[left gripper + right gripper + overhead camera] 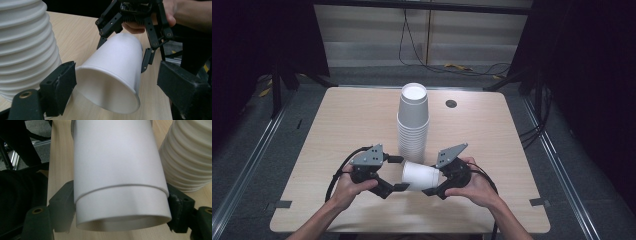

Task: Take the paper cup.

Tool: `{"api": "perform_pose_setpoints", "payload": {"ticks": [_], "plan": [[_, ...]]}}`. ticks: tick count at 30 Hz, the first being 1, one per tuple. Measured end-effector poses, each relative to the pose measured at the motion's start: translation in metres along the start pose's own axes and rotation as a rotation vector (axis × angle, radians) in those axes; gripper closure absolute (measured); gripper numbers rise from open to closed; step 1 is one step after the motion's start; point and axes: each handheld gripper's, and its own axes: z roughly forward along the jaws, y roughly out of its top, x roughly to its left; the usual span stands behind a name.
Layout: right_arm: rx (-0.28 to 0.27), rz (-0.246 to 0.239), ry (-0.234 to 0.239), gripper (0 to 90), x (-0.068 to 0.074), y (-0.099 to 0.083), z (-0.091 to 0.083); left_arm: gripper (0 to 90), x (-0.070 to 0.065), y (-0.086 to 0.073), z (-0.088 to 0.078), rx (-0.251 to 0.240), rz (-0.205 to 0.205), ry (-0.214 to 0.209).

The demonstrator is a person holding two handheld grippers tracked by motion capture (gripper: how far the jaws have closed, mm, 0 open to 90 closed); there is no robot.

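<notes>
A white paper cup (421,176) lies on its side just above the table, in front of a tall upside-down stack of cups (413,120). My right gripper (435,179) is shut on its narrow base end; in the right gripper view both pads press the cup's wall (117,165), where a faint step line rings it. My left gripper (399,173) stands open astride the cup's mouth. In the left gripper view the mouth (110,92) faces me, the left pad (62,82) sits at the rim, and the right jaw stands apart from it.
The light wooden table (492,150) has a round cable hole (451,104) at the back right. The stack (25,45) rises close beside the held cup. Dark frame legs and cables lie on the floor beyond the far edge.
</notes>
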Motion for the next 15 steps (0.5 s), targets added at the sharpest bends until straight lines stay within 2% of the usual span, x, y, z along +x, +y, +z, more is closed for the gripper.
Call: {"api": "perform_pose_setpoints", "payload": {"ticks": [6, 9, 15], "plan": [[-0.015, 0.009, 0.026, 23.7, -0.001, -0.006, 0.003, 15.4, 0.0, -0.002, -0.004, -0.034, -0.018, -0.001], [-0.051, 0.03, 0.044, 23.6, -0.003, -0.011, 0.001, 15.4, 0.0, -0.003, -0.006, -0.057, -0.03, 0.002], [-0.064, 0.027, -0.018, 23.6, -0.004, -0.013, -0.005, 15.3, 0.001, -0.004, -0.008, -0.087, -0.051, 0.012]]}}
